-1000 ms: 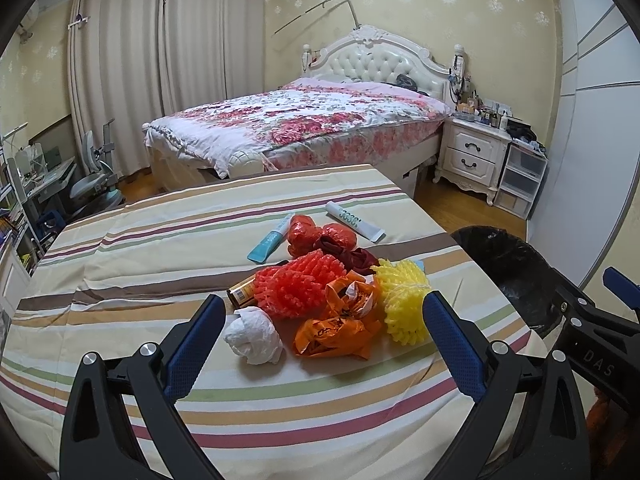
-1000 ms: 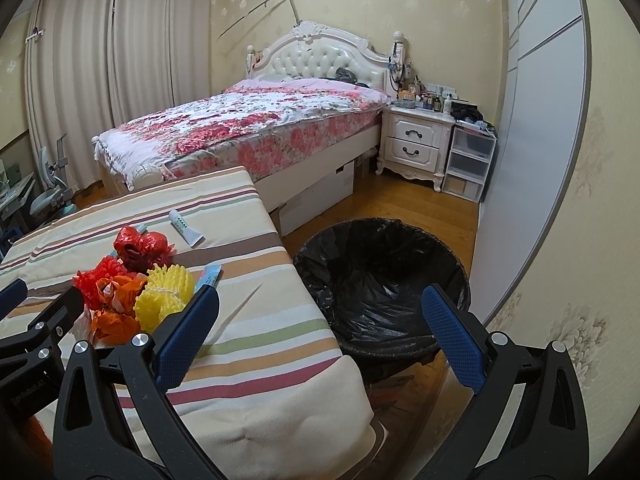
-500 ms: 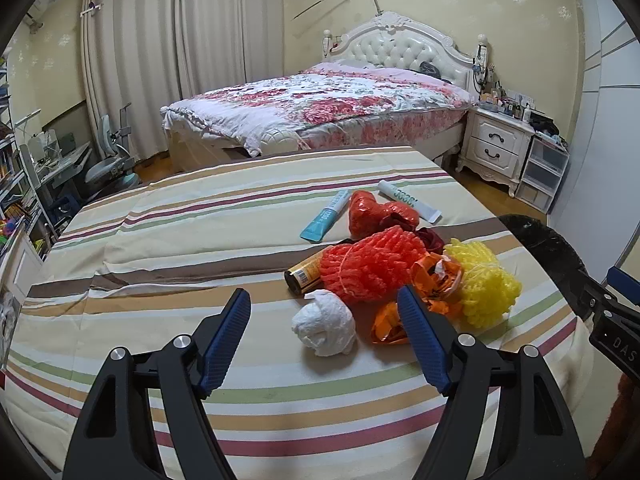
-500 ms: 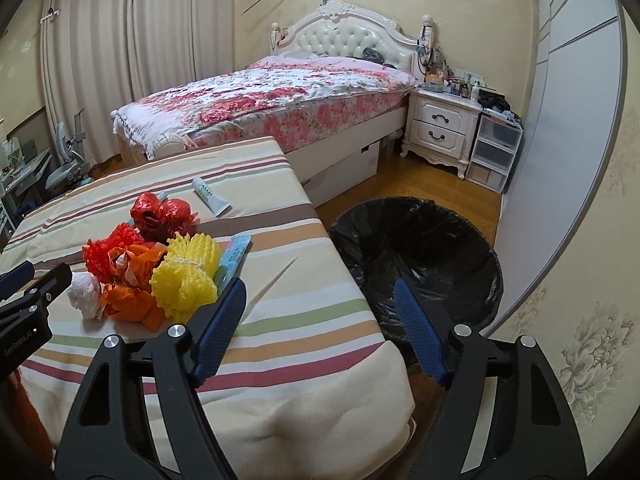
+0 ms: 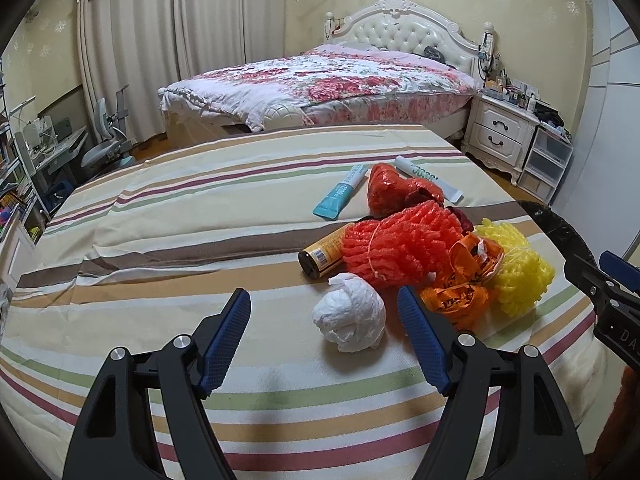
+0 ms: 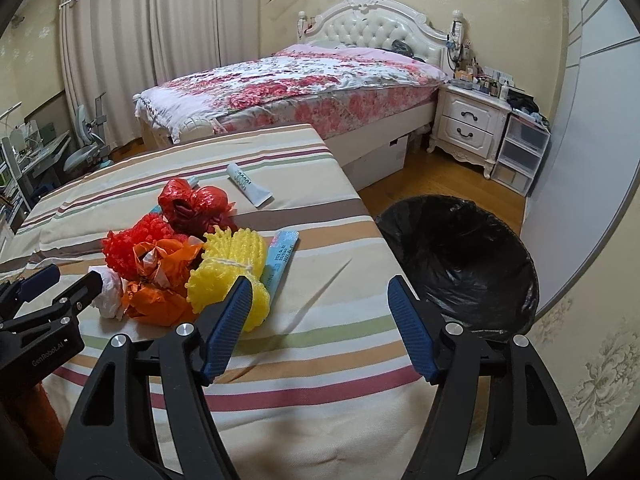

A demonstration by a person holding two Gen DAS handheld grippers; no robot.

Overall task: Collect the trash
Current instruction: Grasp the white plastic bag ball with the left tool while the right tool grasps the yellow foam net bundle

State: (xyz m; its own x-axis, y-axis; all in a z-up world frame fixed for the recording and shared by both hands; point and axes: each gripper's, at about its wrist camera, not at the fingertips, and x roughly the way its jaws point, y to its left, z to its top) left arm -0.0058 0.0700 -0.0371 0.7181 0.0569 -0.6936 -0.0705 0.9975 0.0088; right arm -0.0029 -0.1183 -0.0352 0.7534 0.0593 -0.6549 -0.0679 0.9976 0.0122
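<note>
We have both grippers over the striped tabletop (image 5: 160,216), closing in on the heap of trash, with nothing picked up yet.

Furthest left, our left gripper (image 5: 324,334) has its fingers apart and empty. They have just been narrowing, and the white paper wad (image 5: 350,322) lies ahead of them, nearer the right-hand finger and touching neither as far as we can tell. Just beyond it lie a yellow tube (image 5: 322,254) and the red foam net (image 5: 394,244), with a teal tube (image 5: 340,194) and a red plastic bag (image 5: 394,192) further back. To the right of the wad sit the orange plastic bag (image 5: 460,288) and the yellow foam net (image 6: 230,268).

Our right gripper (image 6: 320,324) also has its fingers spread with nothing between them. They too have just been closing a little. Its left finger stands in front of the yellow net's edge, beside a light blue tube (image 6: 282,256). Off the tabletop's right edge, on the floor, stands the bin with its black bag (image 6: 460,256), open and, as far as we can see, empty.

We judge the next move to be a first grasp: the left gripper needs to go forward and slightly right to straddle the wad, and the right gripper must swing left to take in the yellow net, before either is carried to the bin.
</note>
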